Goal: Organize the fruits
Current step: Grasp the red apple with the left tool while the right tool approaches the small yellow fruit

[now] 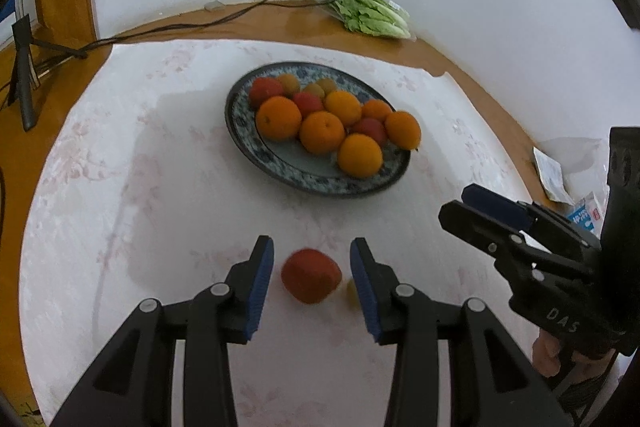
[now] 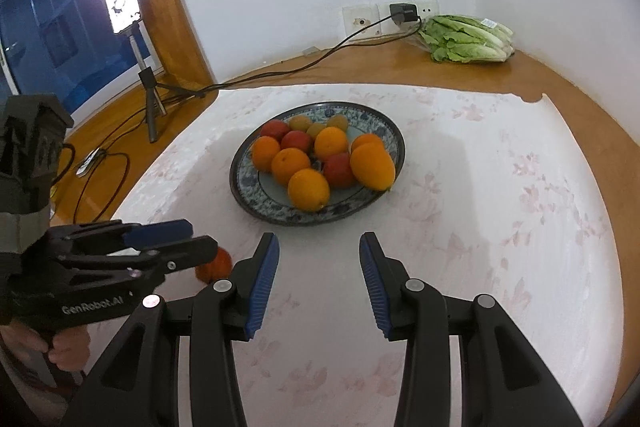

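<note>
A blue patterned plate [image 1: 280, 163] [image 2: 256, 195] holds several oranges [image 1: 279, 117] [image 2: 309, 189], red tomatoes [image 1: 265, 90] [image 2: 339, 169] and small yellow fruits. A loose red tomato [image 1: 311, 275] [image 2: 214, 265] lies on the white cloth, between the open fingers of my left gripper [image 1: 312, 273] [image 2: 176, 241] without touching them. A small yellow fruit [image 1: 352, 293] peeks out beside its right finger. My right gripper [image 2: 319, 271] [image 1: 468, 203] is open and empty, over the cloth in front of the plate.
The white floral tablecloth [image 2: 500, 227] covers a wooden table [image 2: 400, 63]. Bagged lettuce [image 2: 466, 39] lies at the back by a wall socket with a charger and cable [image 2: 404, 13]. A light on a tripod [image 2: 150, 99] stands left. Packets [image 1: 554, 173] lie at the right edge.
</note>
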Motion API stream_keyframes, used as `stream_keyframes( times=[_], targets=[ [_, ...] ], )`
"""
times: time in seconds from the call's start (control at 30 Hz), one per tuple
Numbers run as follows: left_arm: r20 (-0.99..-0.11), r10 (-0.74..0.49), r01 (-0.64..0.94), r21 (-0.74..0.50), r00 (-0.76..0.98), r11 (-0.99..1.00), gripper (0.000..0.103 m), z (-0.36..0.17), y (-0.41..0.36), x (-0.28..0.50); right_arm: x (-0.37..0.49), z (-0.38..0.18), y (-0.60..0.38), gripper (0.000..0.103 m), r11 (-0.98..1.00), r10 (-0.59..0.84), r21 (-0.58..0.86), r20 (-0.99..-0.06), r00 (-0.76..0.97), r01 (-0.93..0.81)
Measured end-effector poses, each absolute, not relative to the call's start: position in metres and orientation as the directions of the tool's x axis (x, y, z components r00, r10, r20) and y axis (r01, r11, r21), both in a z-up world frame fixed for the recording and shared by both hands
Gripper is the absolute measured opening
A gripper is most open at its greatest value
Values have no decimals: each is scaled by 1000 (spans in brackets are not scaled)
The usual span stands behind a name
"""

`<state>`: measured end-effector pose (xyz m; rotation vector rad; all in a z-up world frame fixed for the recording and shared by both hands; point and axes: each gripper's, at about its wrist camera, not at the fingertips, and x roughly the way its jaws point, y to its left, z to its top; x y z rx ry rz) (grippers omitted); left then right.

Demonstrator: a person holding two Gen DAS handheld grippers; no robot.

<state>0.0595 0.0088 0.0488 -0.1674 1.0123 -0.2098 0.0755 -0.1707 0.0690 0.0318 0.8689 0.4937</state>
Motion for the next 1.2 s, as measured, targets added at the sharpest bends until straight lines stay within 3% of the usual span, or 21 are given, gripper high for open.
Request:
stream_keyframes(
  times=[0.5,0.67,1.2],
  targets=[
    [-841,-231,64,-230,489,971,43,31,7,60,62,63,-176,43,885,443,257,-724,529,-389],
    [-840,-238,60,-239,489,969,37,26,8,58,60,60,-175,43,881,451,269,-726,520,-390],
    [-814,-190,3,-226,549,974,37,44,33,49,51,46,-145,43,844,492,292,-755,433,-449]
  ],
)
